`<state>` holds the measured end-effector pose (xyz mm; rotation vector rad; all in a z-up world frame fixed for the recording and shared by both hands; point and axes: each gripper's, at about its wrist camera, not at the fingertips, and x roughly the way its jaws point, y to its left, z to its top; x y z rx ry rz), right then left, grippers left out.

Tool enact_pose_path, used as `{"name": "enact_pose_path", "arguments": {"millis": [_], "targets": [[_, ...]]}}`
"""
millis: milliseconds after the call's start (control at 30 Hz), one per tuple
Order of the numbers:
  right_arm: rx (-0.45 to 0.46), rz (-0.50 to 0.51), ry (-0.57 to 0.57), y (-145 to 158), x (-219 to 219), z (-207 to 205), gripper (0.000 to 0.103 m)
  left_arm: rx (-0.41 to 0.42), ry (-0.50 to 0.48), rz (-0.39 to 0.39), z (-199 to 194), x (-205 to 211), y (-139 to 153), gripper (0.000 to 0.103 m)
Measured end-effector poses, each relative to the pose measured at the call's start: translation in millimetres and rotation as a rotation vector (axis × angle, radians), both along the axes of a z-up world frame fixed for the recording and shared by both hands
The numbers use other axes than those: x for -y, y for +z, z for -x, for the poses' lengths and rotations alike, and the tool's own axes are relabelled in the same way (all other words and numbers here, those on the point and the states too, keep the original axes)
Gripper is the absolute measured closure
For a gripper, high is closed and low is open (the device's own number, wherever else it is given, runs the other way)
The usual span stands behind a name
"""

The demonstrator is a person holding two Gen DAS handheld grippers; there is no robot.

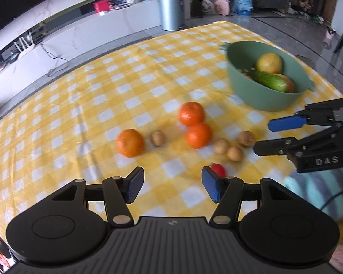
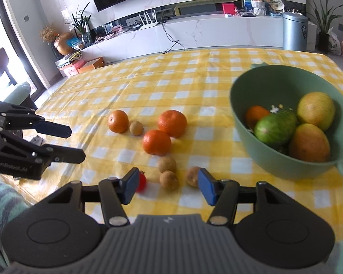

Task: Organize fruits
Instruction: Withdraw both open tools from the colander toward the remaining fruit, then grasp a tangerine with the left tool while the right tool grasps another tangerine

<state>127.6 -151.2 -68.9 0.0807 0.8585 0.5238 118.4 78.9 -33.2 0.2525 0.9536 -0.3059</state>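
Our left gripper [image 1: 171, 186] hangs with jaws apart, holding nothing; our right gripper [image 2: 165, 186] is spread too, over the small brown fruits [image 2: 169, 180]. We count four of those, three oranges [image 2: 157, 142] and one red fruit [image 2: 141, 182] loose mid-tabletop. Toward the right edge, the green bowl [image 2: 242, 123] holds a cucumber [image 1: 271, 80] lying lengthwise across it among larger fruit. Yellow checked cloth [image 2: 194, 75]; a white TV counter [image 2: 217, 32] beyond.
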Motion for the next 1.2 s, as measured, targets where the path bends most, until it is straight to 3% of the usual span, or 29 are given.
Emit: {"name": "enact_pose_path", "arguments": {"millis": [200,400,900,1033,1200], "targets": [[-0.014,0.011,0.011,-9,-23,-20,0.052,0.002,-0.011,-0.081,-25,-10,-16,0.034],[-0.070,0.030,0.009,-21,-42,-44,0.056,-0.018,-0.001,-0.110,-51,-18,-34,0.034],[-0.133,0.033,0.012,-40,-58,-67,0.057,-0.031,0.037,-0.061,-85,-22,-58,0.034],[-0.129,0.041,0.015,-42,-61,-69,0.059,-0.019,0.038,-0.087,-87,-19,-62,0.041],[-0.136,0.032,0.011,-46,-62,-72,0.061,-0.022,0.042,-0.086,-90,-18,-67,0.043]]}}
